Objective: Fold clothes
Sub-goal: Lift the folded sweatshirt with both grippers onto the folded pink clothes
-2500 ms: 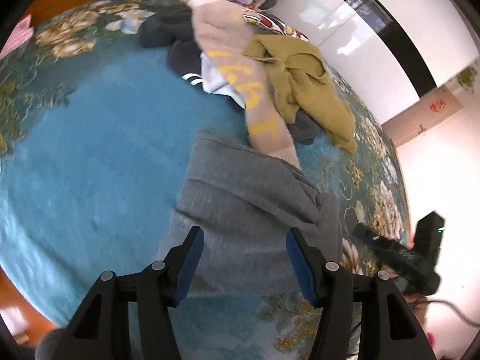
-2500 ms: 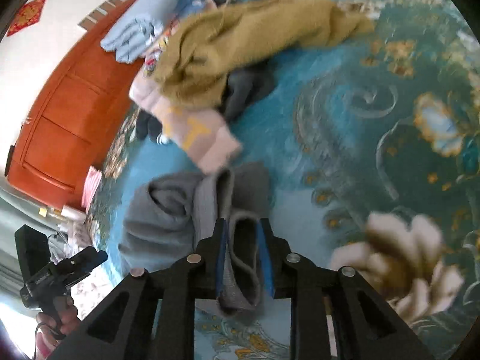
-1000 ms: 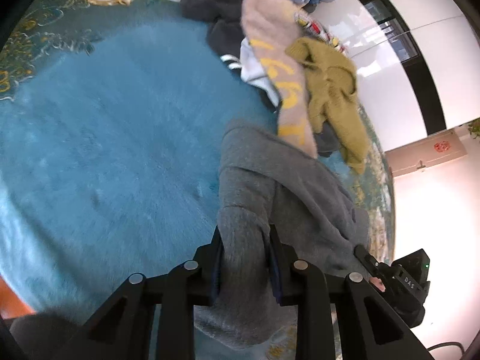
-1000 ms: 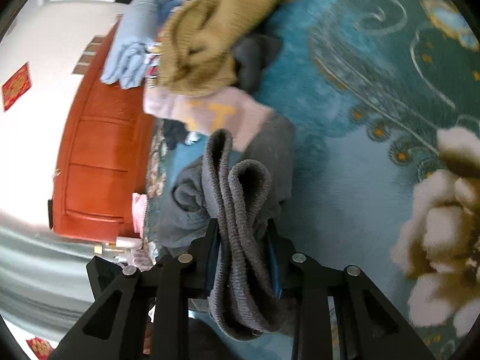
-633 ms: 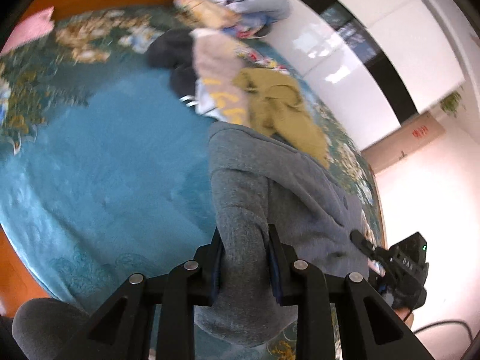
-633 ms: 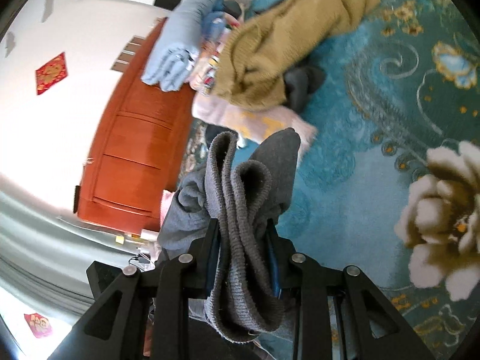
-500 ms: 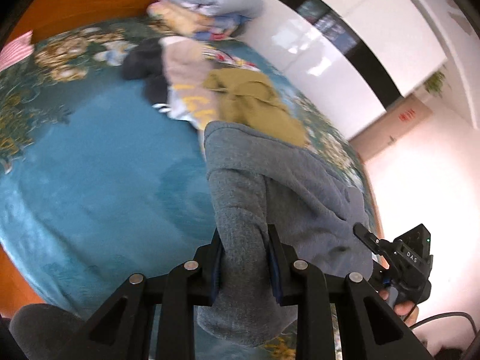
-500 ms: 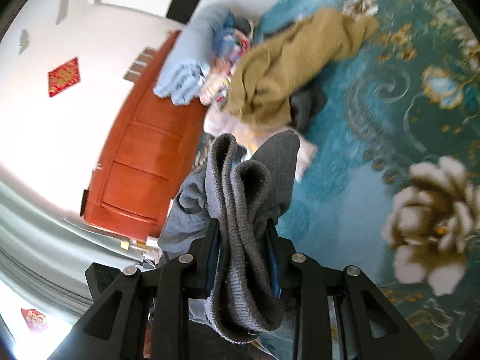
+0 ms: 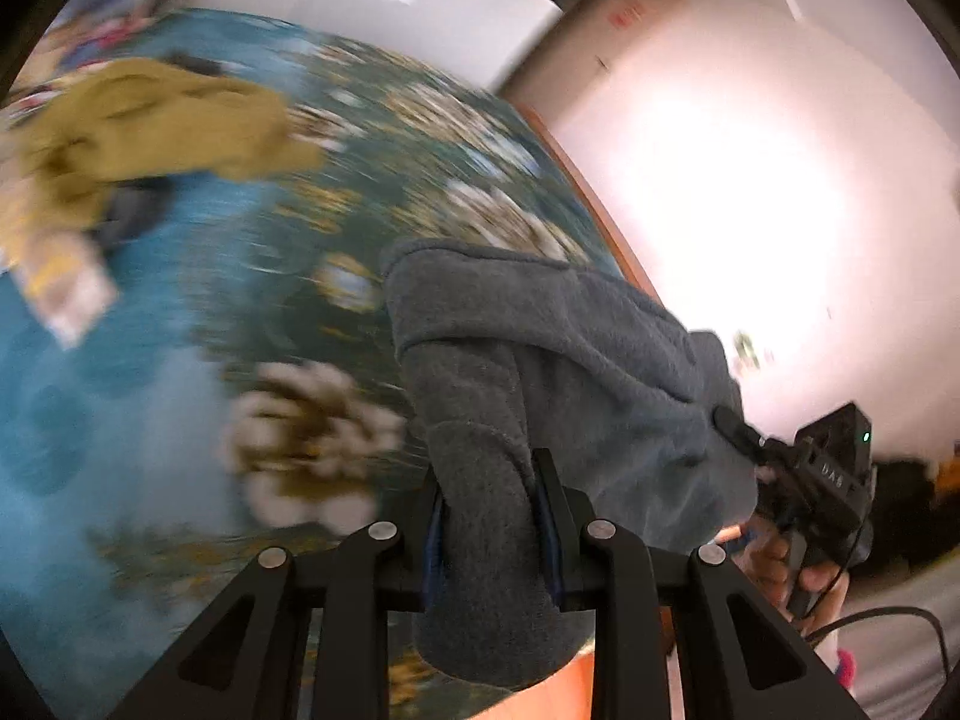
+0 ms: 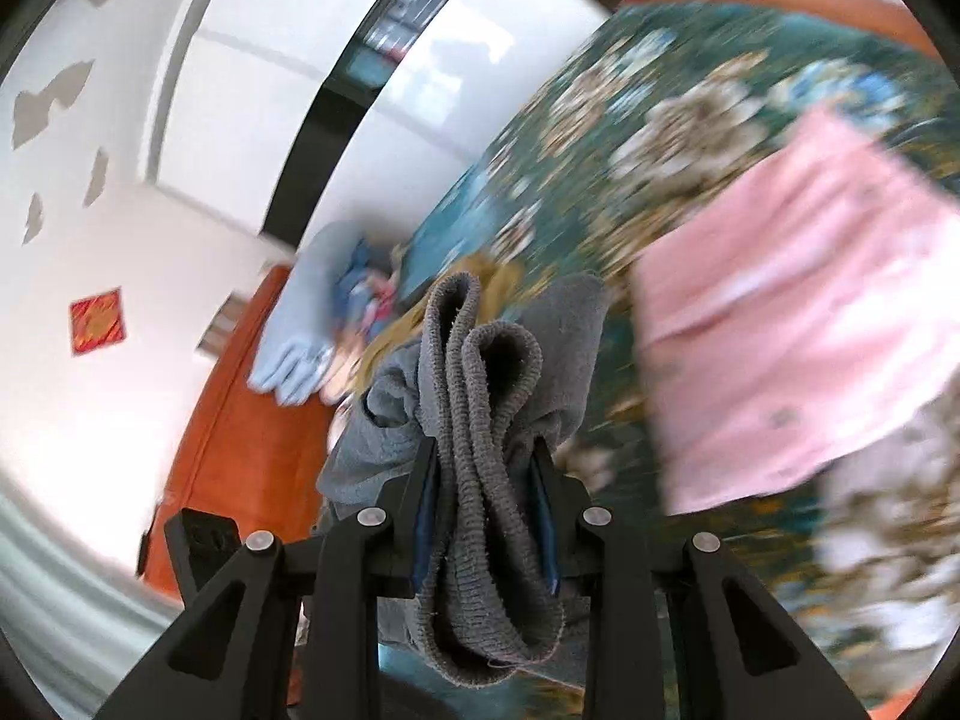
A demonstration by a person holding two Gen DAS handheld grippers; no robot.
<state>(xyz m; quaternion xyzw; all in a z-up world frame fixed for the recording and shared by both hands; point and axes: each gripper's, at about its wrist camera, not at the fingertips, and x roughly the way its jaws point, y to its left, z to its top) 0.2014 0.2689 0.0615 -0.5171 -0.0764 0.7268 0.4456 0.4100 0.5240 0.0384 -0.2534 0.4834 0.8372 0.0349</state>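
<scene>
At the bottom centre of both wrist views we have the grey fleece garment (image 9: 540,372) pinched in our two tools: the left gripper (image 9: 487,516) has its jaws drawn close on a thick roll of the fleece, and the right gripper (image 10: 483,510) is likewise closed on a bunched ribbed hem of the same garment, so neither stands free. The garment hangs between them, clear of the floral teal bedspread (image 9: 180,312); in the left view it runs from the jaws toward the right gripper at the lower right of the frame, where a hand (image 9: 780,564) grips the handle. We judge the step in hand to be carrying the folded grey piece off to where finished items go, since a flat pink garment (image 10: 780,324) lies on the bedspread at the right of the right view, while a mustard sweater (image 9: 138,126) and other unfolded clothes sit at the upper left of the left view. Both views are badly blurred. The next move calls for lowering the two ends level, so that the folds stay stacked, before either grip lets go.
</scene>
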